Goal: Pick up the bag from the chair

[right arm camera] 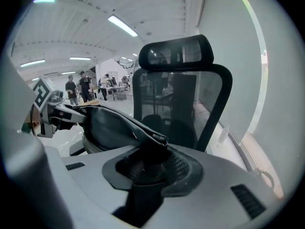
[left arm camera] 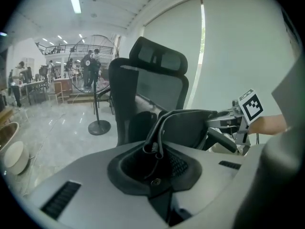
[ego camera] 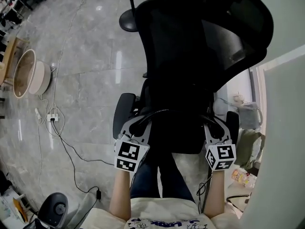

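A black bag [ego camera: 178, 133] hangs stretched between my two grippers, over the seat of a black mesh office chair [ego camera: 200, 37]. My left gripper [ego camera: 137, 124] is shut on the bag's left end, where a strap and edge [left arm camera: 155, 147] sit pinched in the jaws. My right gripper [ego camera: 213, 124] is shut on the bag's right edge [right arm camera: 155, 142]. In the left gripper view the bag [left arm camera: 190, 127] runs across to the right gripper [left arm camera: 228, 124], with the chair [left arm camera: 157, 80] behind. In the right gripper view the bag [right arm camera: 107, 125] reaches to the left gripper [right arm camera: 57, 113], in front of the chair [right arm camera: 181, 80].
A round basin [ego camera: 28, 73] stands on the tiled floor at far left, near a power strip [ego camera: 51, 118] with trailing cables. A round stand base [ego camera: 127, 20] lies behind the chair. A white panel [ego camera: 286, 128] and clutter [ego camera: 248, 147] close in the right side.
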`<state>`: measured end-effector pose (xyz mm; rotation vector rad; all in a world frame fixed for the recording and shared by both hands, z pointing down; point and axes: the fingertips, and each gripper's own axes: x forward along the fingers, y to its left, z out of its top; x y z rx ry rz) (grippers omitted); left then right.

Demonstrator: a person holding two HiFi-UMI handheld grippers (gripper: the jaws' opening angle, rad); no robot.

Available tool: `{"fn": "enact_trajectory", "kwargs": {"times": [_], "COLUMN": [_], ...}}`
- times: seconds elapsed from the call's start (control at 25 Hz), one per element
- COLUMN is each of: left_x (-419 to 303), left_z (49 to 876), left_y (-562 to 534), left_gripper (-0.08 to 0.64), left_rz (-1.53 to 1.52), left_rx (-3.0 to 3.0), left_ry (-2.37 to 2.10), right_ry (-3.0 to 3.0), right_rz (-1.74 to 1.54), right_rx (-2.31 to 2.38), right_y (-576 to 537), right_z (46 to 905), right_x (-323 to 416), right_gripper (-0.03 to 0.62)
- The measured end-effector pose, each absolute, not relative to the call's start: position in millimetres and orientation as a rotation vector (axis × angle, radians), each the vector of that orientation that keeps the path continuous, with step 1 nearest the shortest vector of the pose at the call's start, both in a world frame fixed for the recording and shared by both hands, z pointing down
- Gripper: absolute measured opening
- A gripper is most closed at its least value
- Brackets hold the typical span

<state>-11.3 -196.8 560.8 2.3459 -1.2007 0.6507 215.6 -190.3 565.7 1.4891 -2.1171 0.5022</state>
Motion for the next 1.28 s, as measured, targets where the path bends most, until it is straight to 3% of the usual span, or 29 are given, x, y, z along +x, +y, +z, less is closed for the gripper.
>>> {"fn": "enact_trajectory", "kwargs": {"times": [0.72, 1.28], "left_x": [-27, -34], "left_z": [369, 284], "left_y": [-187, -169], "left_gripper": [0.057, 0.057], "left_rz": [0.538, 0.416], "left_rx": [2.547, 2.613], "left_ry": [-1.316, -1.404], "right_ry": [-2.285, -2.368], "right_rz": [0.278, 0.149], "right_rx": [1.610, 1.685], "right_y": [-171, -154], "right_z": [381, 298], "right_x": [198, 190], "right_gripper": [0.114, 0.110]}}
